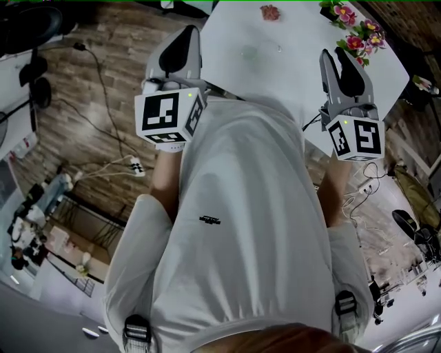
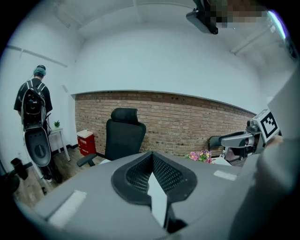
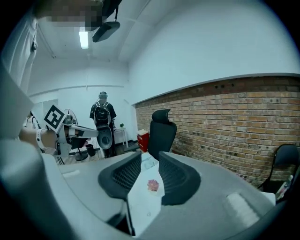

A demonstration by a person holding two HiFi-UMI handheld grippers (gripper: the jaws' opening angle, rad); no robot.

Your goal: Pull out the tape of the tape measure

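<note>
Zero sign of the tape measure in any of the three views, so couldn't place it: not on the visible part of the white table [image 1: 289, 62], not in either gripper. Only spotted a small pink thing [image 1: 270, 12] near the table's far edge and some flowers [image 1: 355, 33] at its far right corner.

Had the left gripper [image 1: 187, 33] pinched fully shut, pads together, with nothing between them. Had the right gripper [image 1: 335, 58] roughly half open and empty too. Through its gap, just saw the table top and that pink thing.

Pose-wise: held both up in front of the chest, one on each side of the body, forearms raised. Aimed both forward and tipped a bit down, marker cubes facing up at the head camera. In the head view, parked the left one just off the table's left edge and the right one over its near right edge.

Honestly could've fit two stories: hands raised on the way to fetching the tape measure, or hands lifted off with the tape pulled and the thing out of shot. Couldn't pick. Either way, would've advised keeping both grippers steady, apart from each other and clear of the table's near edge. Would've wanted the tape measure in view before judging anything else.
</note>
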